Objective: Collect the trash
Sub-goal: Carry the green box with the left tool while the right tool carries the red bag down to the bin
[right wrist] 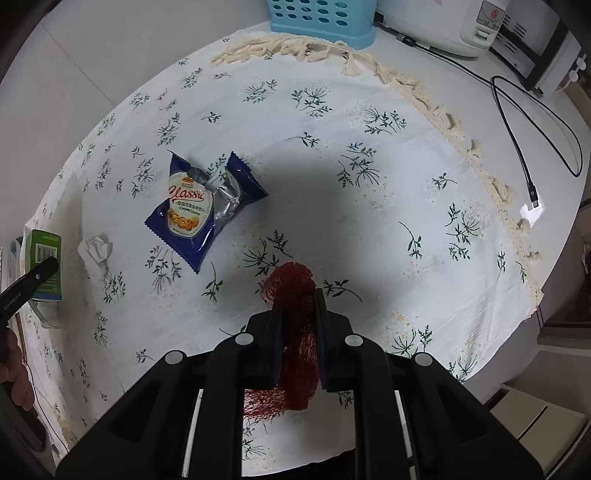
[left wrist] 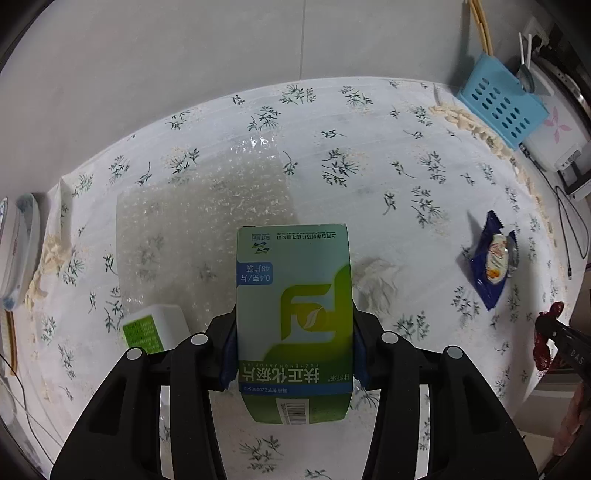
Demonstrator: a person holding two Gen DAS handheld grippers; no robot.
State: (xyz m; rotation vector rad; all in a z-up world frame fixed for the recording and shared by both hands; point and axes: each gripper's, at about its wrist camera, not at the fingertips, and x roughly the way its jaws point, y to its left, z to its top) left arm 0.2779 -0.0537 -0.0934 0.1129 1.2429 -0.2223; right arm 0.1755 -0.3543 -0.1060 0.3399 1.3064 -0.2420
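1. The left gripper (left wrist: pixel 293 343) points steeply down, its fingers (left wrist: pixel 227 354) clamped on the two sides of a green-and-white medicine box (left wrist: pixel 293 314) — the box is lifted clear of the worktop (left wrist: pixel 369 122).
2. The right gripper (right wrist: pixel 300 332) also points down, its fingers (right wrist: pixel 325 332) closed tight on a bunched red mesh net (right wrist: pixel 295 317), which hangs out both above and below the pads.
3. Just beyond the left gripper, a small white bottle with a green label (left wrist: pixel 155 326) lies at the near edge of a sheet of clear bubble wrap (left wrist: pixel 207 206), which is spread flat on the floral tablecloth (left wrist: pixel 369 177).
4. A crumpled white tissue (left wrist: pixel 375 286) lies on the cloth just right of the box in the left wrist view.
5. Farther right, well apart from the tissue, lies a blue biscuit wrapper (right wrist: pixel 201 206) — torn open, silver lining showing.
6. At the far edge of the cloth stands a light blue perforated basket (left wrist: pixel 502 101), with a white appliance (right wrist: pixel 443 26) beside it and a black cable (right wrist: pixel 535 122) looping over the bare worktop.
7. At the left edge, stacked bowls (left wrist: pixel 20 247) rest by the cloth's fringe.
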